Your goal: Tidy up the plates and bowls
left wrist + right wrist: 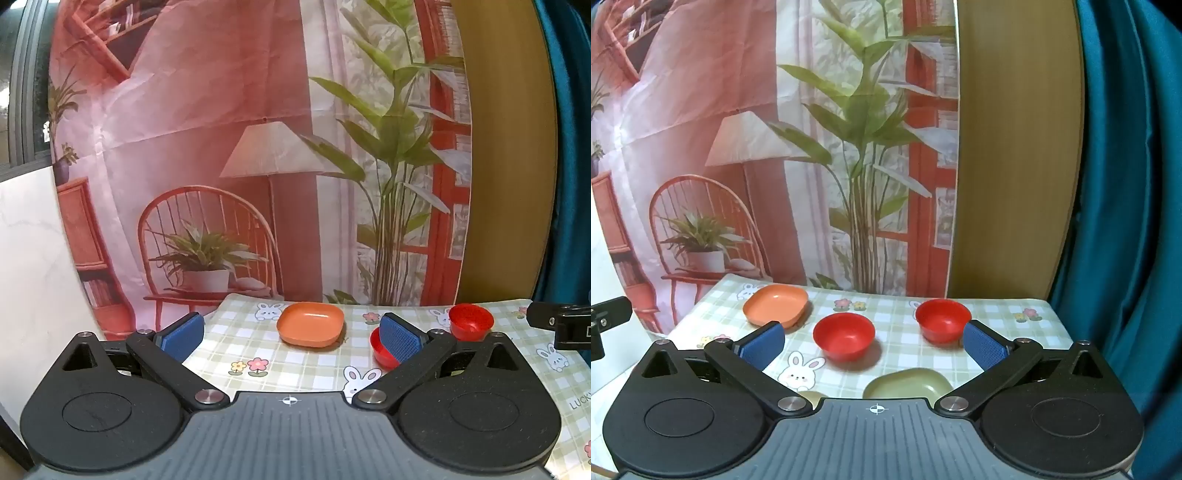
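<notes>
An orange square plate [310, 324] lies at the far side of the checked tablecloth; it also shows in the right wrist view [775, 304]. Two red bowls stand upright: one mid-table [844, 336], partly hidden behind my left gripper's right finger [380, 350], and one further right [942, 319], [471, 321]. An olive-green plate [908, 384] lies just below my right gripper. My left gripper [291, 338] is open and empty, held above the table. My right gripper [873, 343] is open and empty, with the mid-table bowl between its fingers in the view.
A printed room-scene backdrop [258, 147] hangs behind the table. A wooden panel [1015, 147] and teal curtain [1126, 184] stand at the right. The tablecloth [897, 306] ends at the left edge near a white wall [33, 258]. A second olive item [812, 397] peeks out by the right gripper's body.
</notes>
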`<state>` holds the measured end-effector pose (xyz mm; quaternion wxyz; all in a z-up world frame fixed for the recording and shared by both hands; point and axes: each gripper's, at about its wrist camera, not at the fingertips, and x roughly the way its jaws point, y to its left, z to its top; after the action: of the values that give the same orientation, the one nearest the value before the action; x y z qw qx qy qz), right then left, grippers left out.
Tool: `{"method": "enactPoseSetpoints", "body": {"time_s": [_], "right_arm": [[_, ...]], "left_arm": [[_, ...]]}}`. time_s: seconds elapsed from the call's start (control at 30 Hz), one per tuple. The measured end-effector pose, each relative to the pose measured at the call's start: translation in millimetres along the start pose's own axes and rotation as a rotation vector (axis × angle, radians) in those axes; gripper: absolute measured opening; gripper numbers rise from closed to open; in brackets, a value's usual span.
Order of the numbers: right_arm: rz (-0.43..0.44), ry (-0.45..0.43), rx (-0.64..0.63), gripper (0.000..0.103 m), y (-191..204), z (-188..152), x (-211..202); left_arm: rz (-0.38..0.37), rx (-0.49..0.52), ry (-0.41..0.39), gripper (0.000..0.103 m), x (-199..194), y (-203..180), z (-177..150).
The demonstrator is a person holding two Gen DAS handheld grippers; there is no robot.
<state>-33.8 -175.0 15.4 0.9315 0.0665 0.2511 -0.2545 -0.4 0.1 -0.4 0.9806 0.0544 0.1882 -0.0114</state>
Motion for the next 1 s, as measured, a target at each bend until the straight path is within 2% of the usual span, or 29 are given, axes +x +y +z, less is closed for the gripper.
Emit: {"method": "enactPoseSetpoints", "body": {"time_s": [0.33,1.0], "right_arm": [[-0.006,-0.002,0.007,0.103,-1.0,1.9,-1.5],[-0.008,-0.011,0.024,0.103,-6.9,-1.2,-0.5]], "left_arm": [[0.002,-0.012,0.030,0.102,0.6,1.6,3.3],[0.006,-0.011,0.021,0.102,-0.1,-0.4,2.8]]}}
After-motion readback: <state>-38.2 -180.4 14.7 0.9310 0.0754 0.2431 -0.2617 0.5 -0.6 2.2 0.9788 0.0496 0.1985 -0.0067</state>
